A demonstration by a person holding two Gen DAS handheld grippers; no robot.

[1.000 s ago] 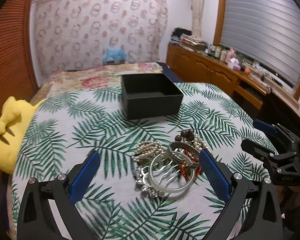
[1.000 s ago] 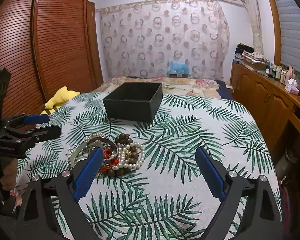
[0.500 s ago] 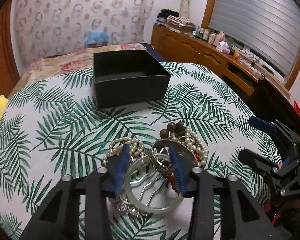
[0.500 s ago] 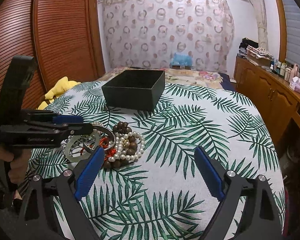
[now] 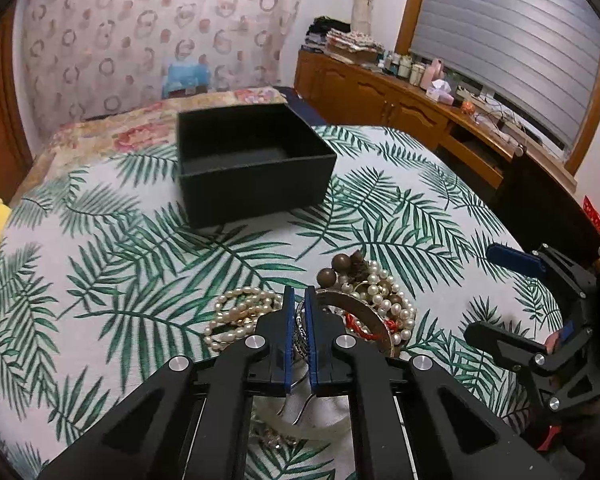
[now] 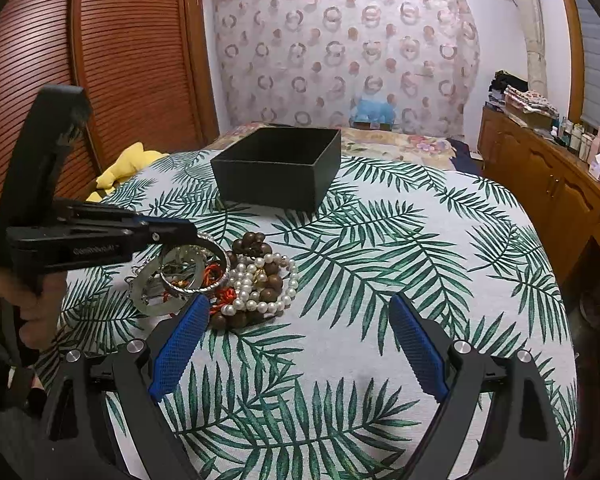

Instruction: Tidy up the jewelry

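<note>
A heap of jewelry [image 6: 244,276] lies on the palm-leaf cloth: pearl strands [image 5: 240,312], brown wooden beads [image 5: 334,268], red cord, a pale jade bangle [image 5: 300,428] and a silver bangle [image 6: 196,270]. My left gripper [image 5: 299,312] is shut on the silver bangle's rim, which hangs tilted from it in the right wrist view. An open black box [image 5: 252,160] stands beyond the heap and also shows in the right wrist view [image 6: 278,168]. My right gripper [image 6: 296,344] is open and empty, just right of the heap.
A yellow plush toy [image 6: 128,162] lies at the left edge of the bed. A wooden sideboard [image 5: 400,104] with bottles runs along the right. A slatted wardrobe [image 6: 100,60] stands on the left.
My left gripper moved forward onto the heap and closed from wide open onto the silver bangle. The right gripper stayed open and shifted slightly.
</note>
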